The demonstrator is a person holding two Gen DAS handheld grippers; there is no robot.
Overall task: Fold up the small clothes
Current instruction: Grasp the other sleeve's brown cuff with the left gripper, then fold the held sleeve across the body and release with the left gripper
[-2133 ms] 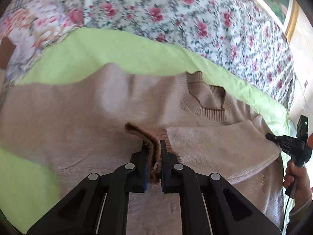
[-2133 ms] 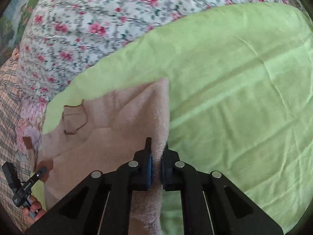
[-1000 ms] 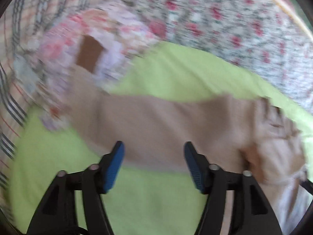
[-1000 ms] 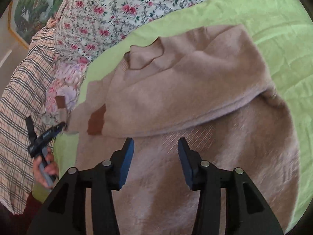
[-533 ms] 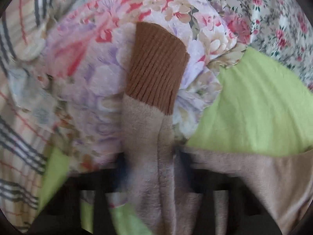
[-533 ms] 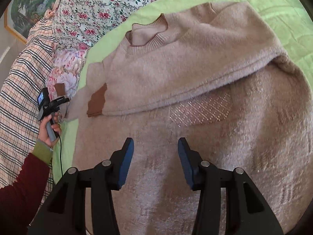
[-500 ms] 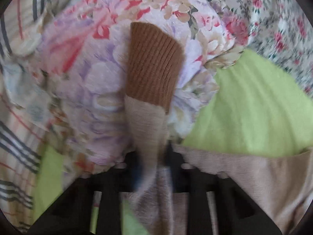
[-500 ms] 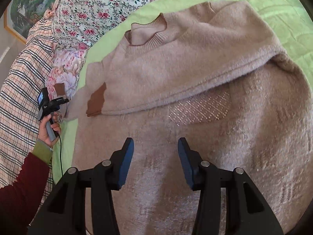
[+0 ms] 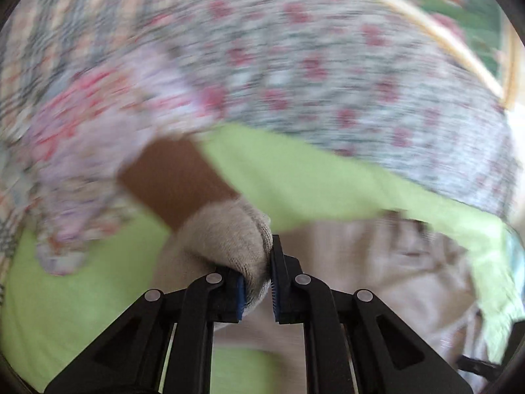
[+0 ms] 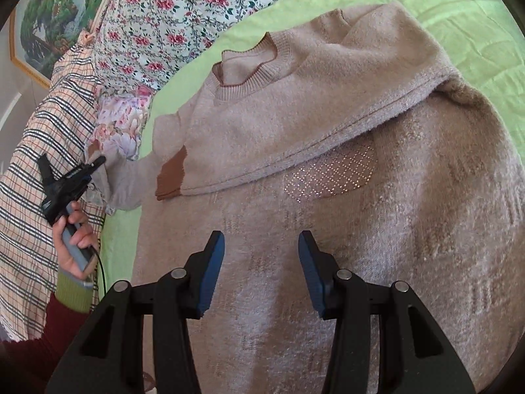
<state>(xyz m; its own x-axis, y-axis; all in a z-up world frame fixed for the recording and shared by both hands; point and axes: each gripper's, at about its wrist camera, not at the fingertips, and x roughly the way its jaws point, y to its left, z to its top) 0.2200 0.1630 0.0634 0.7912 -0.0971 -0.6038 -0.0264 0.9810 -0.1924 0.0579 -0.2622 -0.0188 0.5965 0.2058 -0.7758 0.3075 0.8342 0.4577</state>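
A beige knit sweater [image 10: 328, 229] lies on a green sheet [image 10: 459, 16]. One sleeve is folded across the chest, its brown cuff [image 10: 172, 177] at the left. My left gripper [image 9: 257, 285] is shut on the other sleeve [image 9: 226, 239] near its brown cuff [image 9: 174, 180]; it also shows in the right wrist view [image 10: 98, 161], lifting that sleeve at the sweater's left edge. My right gripper [image 10: 261, 252] is open and empty above the sweater's lower body. The left wrist view is motion-blurred.
A floral quilt [image 10: 170, 16] and a plaid blanket [image 10: 36, 151] bound the sheet at the back and left. A small floral pillow [image 10: 118, 124] lies by the held sleeve. A framed picture [image 10: 42, 23] hangs behind.
My left gripper has closed on the sleeve by the floral pillow and is pulling it off the pillow, toward the sweater. My right gripper has stayed open over the sweater.
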